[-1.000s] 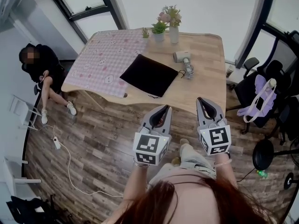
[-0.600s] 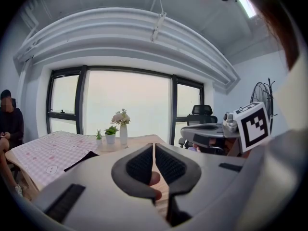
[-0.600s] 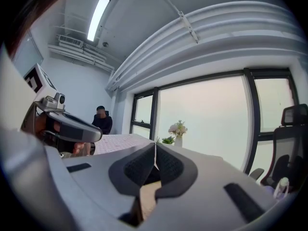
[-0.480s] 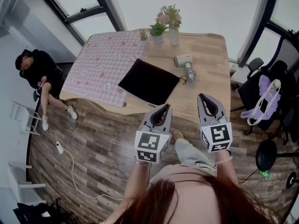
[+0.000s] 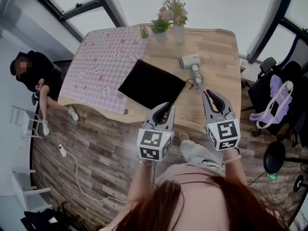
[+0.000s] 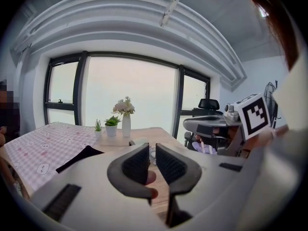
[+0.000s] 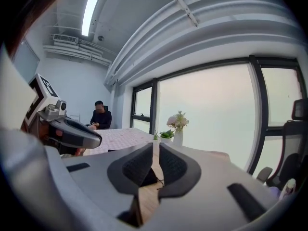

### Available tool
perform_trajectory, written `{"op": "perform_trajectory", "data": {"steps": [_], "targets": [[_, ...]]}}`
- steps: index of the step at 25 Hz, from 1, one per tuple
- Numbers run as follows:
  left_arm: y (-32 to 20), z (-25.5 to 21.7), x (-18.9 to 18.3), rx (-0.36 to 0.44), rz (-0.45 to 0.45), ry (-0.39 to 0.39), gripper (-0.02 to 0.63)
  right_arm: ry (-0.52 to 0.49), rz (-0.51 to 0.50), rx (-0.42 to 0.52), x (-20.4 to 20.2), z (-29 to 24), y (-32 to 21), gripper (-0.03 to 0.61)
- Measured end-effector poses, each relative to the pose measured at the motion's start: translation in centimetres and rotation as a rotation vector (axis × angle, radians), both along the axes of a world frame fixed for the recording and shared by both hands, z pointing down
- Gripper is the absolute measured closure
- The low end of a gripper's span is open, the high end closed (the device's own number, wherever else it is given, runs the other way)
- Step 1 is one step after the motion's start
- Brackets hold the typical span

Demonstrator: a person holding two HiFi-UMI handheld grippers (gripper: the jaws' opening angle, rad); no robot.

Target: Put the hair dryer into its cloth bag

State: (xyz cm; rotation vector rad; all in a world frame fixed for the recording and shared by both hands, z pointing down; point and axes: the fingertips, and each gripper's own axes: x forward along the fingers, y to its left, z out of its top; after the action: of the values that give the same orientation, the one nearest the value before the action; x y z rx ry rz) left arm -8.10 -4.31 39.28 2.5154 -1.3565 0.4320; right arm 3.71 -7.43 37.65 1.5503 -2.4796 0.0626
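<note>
Nothing is packed yet. The cloth bag [image 5: 151,84] lies flat on the table just beyond the left gripper [image 5: 166,106], whose jaws are clenched on nothing. The hair dryer [image 5: 190,61] sits outside the bag, ahead of the right gripper [image 5: 208,93], whose empty jaws have just been opening, barely a crack.

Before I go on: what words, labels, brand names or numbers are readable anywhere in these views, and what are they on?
No readable text in any view.
Left marker cube, right marker cube: black-and-white square patterns only, no letters.
Hair dryer: any brand mark is too small to read.
Cloth bag: plain black, no print visible.
Tablecloth: small printed figures, no words legible.
</note>
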Motion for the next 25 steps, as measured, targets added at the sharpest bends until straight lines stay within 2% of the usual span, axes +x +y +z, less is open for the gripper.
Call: {"op": "perform_trajectory", "data": {"steps": [9,13,25], "targets": [[-4.2,3.7,-0.3,-0.079,0.005,-0.054,0.589,0.021,-0.015,-0.079,0.4,3.2,-4.5,0.515],[-5.3,5.7,-0.1,-0.123,0.031,-0.084,0.535,0.032,-0.015,-0.113,0.5,4.8,-6.0,0.501],[-8.2,11.5,-0.1,-0.236,0.083,-0.178,0.489,0.065,-0.01,-0.198,1.0,8.9,-9.9,0.462]]}}
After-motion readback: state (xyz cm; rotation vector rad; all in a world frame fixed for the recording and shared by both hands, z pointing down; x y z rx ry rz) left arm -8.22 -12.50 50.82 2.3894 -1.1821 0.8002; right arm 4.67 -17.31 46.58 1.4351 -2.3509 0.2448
